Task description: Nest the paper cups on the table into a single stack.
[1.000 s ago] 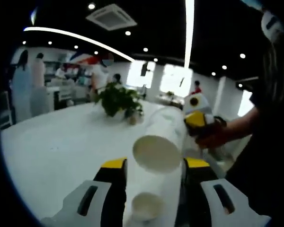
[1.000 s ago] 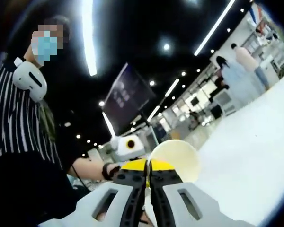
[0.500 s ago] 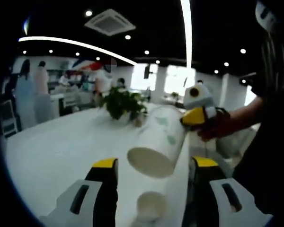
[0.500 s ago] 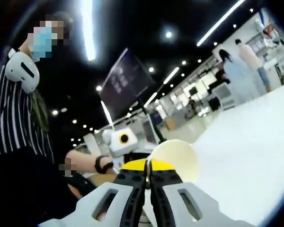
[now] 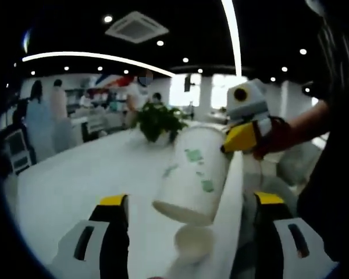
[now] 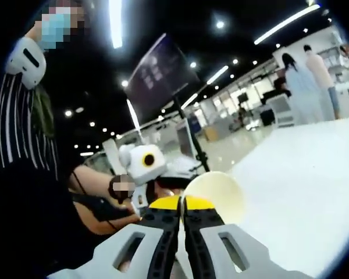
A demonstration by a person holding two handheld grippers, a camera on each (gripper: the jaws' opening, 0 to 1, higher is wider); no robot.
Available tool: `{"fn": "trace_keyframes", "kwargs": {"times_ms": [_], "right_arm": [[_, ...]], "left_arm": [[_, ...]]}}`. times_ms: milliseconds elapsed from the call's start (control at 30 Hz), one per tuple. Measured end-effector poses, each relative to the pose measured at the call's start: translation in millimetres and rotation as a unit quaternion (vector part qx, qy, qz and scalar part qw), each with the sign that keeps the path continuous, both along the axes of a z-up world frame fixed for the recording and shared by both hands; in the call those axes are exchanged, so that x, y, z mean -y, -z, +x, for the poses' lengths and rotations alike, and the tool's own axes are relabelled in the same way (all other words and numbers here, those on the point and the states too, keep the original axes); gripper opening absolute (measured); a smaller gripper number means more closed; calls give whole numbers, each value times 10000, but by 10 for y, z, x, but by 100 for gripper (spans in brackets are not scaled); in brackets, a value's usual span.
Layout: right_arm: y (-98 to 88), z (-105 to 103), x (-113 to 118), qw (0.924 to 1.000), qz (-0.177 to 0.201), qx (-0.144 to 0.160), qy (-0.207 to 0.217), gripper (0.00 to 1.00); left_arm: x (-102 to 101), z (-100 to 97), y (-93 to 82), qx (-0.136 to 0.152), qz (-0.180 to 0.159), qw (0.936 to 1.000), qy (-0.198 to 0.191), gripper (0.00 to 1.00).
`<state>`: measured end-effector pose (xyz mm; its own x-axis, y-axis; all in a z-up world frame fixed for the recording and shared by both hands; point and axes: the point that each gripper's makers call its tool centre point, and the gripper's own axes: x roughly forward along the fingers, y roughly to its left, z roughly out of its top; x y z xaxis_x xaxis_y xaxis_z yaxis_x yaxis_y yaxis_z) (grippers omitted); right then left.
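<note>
Hanging in the air over the white table [image 5: 75,180]: one paper cup [image 5: 192,174], white with green marks, tilted with its base toward the camera, pinched at its rim by the right gripper [image 5: 239,138], which enters the left gripper view from the right. In the right gripper view that gripper [image 6: 182,204] has its jaws pressed together on the rim, the cup's open mouth [image 6: 215,195] just beyond the tips.

Second cup [image 5: 193,243]: standing on the table, mouth up, directly below the held cup and between the left gripper's [image 5: 192,200] jaws, which are spread wide and touch neither cup.

Change from a second ago: held cup tipped nearer to upright, showing more of its side and less of its base; left jaws stand wider apart in view.

Background: potted plant [image 5: 157,119] farther along the table; people standing at the far left.
</note>
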<state>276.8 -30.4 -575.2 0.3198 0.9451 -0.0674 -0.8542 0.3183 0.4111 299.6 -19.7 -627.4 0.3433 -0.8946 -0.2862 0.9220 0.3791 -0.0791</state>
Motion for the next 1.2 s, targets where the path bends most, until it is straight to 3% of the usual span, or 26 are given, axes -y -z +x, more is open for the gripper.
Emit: {"fn": "trace_keyframes", "kwargs": {"times_ms": [167,300,367,467,667,800,967,1133,1200], "right_arm": [[24,-8,-19,9999,-122,9,-96,0],[11,11,-25,9999,-127,19,-102,0],[9,10,-36,9998,-132,24,-111,0],[20,2,-62,9995,-248,76,-172,0],[38,33,-83,9943,-851,502,-401,0],[-16,91,-82,9925,-963,604,-457,0],[67,199,-3,9765,-1821,937,-668,0],[55,218,10,9618,-2252,1236,-948,0],[70,219,31,9487,-2582,1452,-1108,0]], "left_arm": [[-44,60,-21,-67,-91,9997,-201,99],[-80,79,-70,56,-150,9996,-224,99],[-68,59,-110,-55,-327,9993,-188,99],[-79,61,-99,6,-264,9995,-196,99],[-127,44,-30,-57,-211,9995,-232,99],[-177,72,-16,-42,-197,9993,-321,99],[-292,75,58,-32,-59,9993,-375,99],[-493,115,120,3,49,9981,-615,99],[-566,115,163,14,138,9978,-653,99]]}}
